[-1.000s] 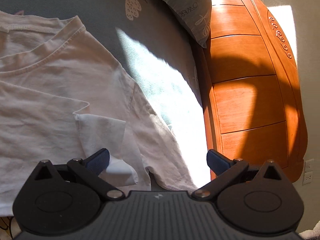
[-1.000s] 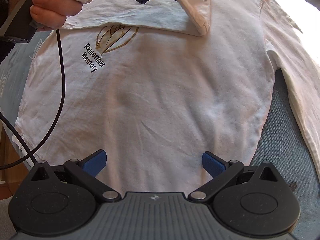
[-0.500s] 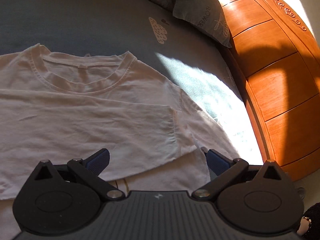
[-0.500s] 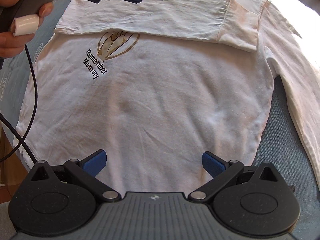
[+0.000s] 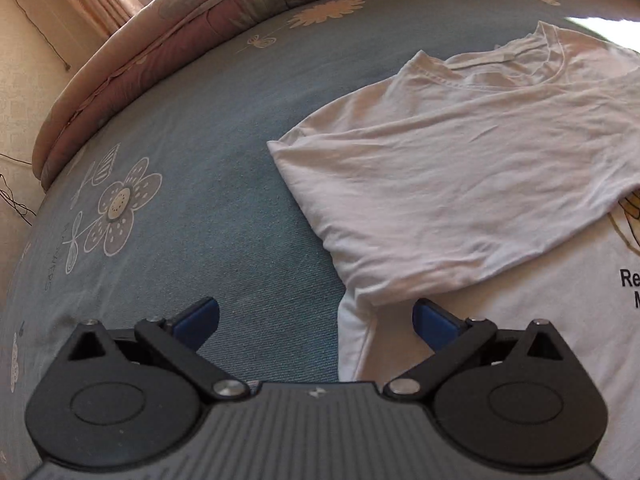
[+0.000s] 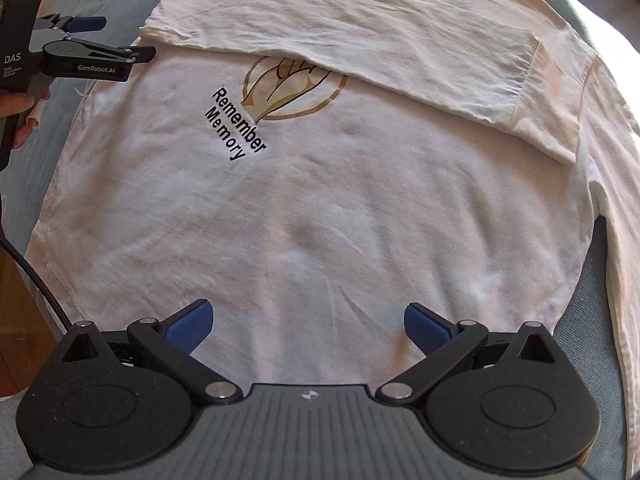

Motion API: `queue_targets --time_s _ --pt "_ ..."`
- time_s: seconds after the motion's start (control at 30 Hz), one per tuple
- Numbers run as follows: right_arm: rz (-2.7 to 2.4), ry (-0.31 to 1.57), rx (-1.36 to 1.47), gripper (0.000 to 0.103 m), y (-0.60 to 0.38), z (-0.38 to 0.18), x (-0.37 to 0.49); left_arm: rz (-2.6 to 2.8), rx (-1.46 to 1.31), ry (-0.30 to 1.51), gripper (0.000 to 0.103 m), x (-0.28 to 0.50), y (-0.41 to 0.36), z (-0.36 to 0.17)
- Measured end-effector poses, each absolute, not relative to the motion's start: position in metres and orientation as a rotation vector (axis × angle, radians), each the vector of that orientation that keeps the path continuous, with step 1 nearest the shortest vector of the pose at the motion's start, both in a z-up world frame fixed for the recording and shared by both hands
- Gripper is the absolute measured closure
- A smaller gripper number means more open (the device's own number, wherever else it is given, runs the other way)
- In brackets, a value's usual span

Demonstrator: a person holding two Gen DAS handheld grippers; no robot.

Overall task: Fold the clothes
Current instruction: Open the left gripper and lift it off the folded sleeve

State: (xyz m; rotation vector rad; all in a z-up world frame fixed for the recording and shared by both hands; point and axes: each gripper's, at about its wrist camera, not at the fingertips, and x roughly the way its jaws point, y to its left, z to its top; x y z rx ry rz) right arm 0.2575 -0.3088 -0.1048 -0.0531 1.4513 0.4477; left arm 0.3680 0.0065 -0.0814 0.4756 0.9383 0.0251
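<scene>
While both my jaws stand spread and empty, the shirt [image 6: 320, 220] lies flat on the bed [image 5: 200, 200]. Its unfolded sleeve [image 6: 612, 240] runs lengthwise down the shirt's right edge, nearer my right gripper [image 6: 308, 320] than my left gripper [image 5: 316, 316].

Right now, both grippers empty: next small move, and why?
Probably bring the right gripper to the unfolded sleeve and pinch it. One sleeve already lies across the shirt's chest; the other trails down its right side. The left gripper hangs open off the shirt's left edge.

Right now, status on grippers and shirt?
Left gripper open, empty. Right gripper open, empty. White shirt flat on bed, one sleeve folded across chest. Nothing obstructing.
</scene>
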Motion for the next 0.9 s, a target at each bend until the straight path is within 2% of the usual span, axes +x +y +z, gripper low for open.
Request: queue_targets --time_s 0.2,0.4,0.47,0.63,0.73,0.9 --pt "0.455 1.454 -0.105 0.0 -0.286 -0.099 0.26 0.126 0.424 0.861 0.0 0.363 0.036 -0.081" --pt "0.479 1.454 -0.134 0.0 -0.259 -0.096 0.261 0.145 0.069 0.888 0.0 0.347 0.082 -0.084" --pt "0.487 1.453 -0.14 0.0 -0.251 -0.095 0.261 0.138 0.025 0.906 0.0 0.347 0.088 -0.08" --pt "0.491 1.446 -0.144 0.0 -0.237 -0.092 0.262 0.066 -0.029 0.871 0.001 0.337 0.091 -0.048" --pt "0.485 1.444 -0.138 0.0 -0.231 -0.095 0.264 -0.07 -0.176 0.814 0.001 0.348 0.089 -0.029" --pt "0.485 1.448 -0.124 0.0 -0.218 -0.1 0.267 -0.382 -0.354 0.855 0.001 0.381 0.054 -0.041"
